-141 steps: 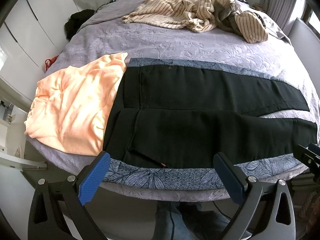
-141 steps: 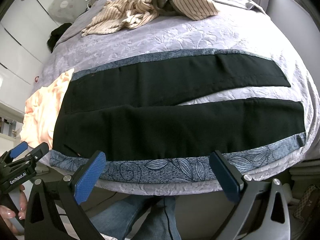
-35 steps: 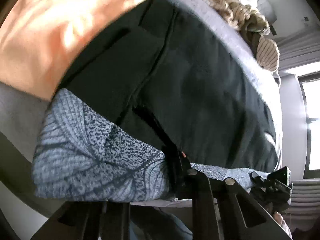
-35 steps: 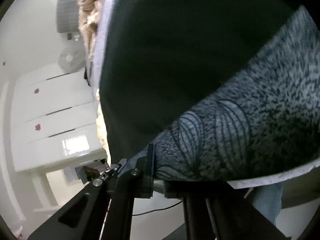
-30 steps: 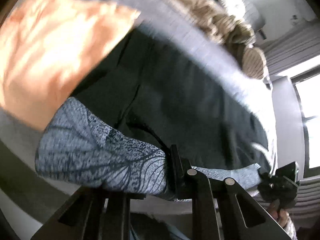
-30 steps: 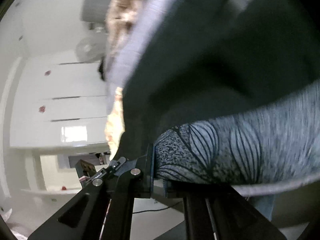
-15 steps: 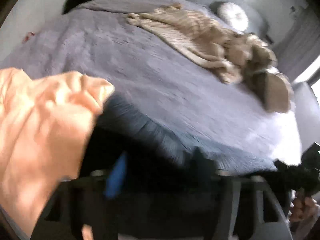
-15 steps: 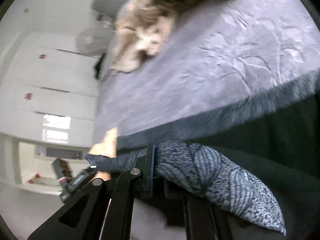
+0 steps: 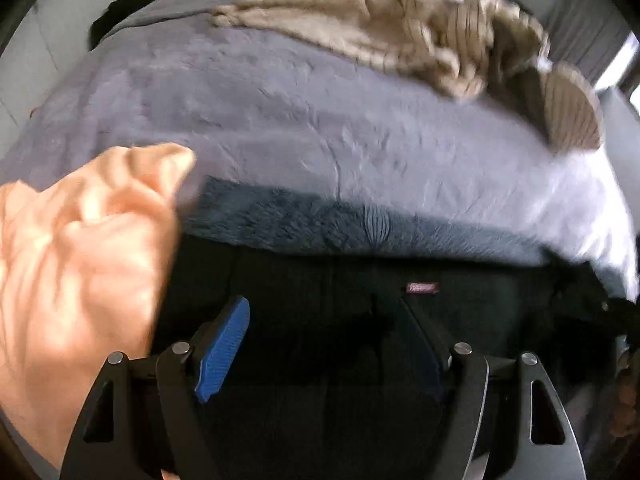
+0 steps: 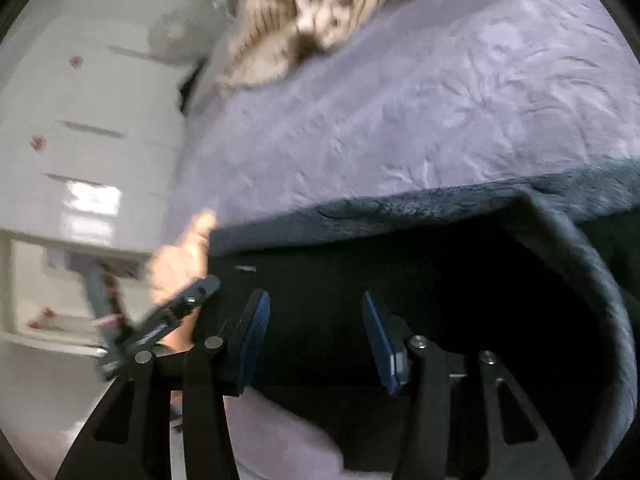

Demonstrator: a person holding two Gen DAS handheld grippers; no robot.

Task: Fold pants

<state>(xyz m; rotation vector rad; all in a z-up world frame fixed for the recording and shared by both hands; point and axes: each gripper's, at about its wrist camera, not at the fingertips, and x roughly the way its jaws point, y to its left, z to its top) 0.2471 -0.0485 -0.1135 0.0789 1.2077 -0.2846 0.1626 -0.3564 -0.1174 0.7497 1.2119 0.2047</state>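
Black pants (image 9: 320,312) fill the lower half of the left wrist view, spread flat on a bed's lavender bedspread (image 9: 260,112), with a grey-blue leaf-patterned band (image 9: 360,228) running along their far edge. The left gripper (image 9: 328,344) points steeply down over the dark cloth; its jaws have just been opening and now stand wide apart, the blue-padded left finger (image 9: 222,350) and its darker partner straddling bare fabric without pinching any of it. A small reddish label (image 9: 420,289) sits on the cloth just beyond the fingertips. A peach garment (image 9: 76,272) lies crumpled just beside the pants on the left, and a beige striped garment (image 9: 380,24) (blurred) is heaped well apart at the far side of the bed. From the right wrist view, the right gripper (image 10: 316,340) is likewise released over the pants (image 10: 400,272), jaws lately parting, both blue pads clear of the cloth beneath them. The patterned band (image 10: 420,200) borders the far edge here too and curls over the black cloth at the right. To the left, the other gripper (image 10: 160,332) reaches in at the pants' end, with the peach cloth (image 10: 184,256) behind it. White cabinets (image 10: 80,160) stand beyond the bed.
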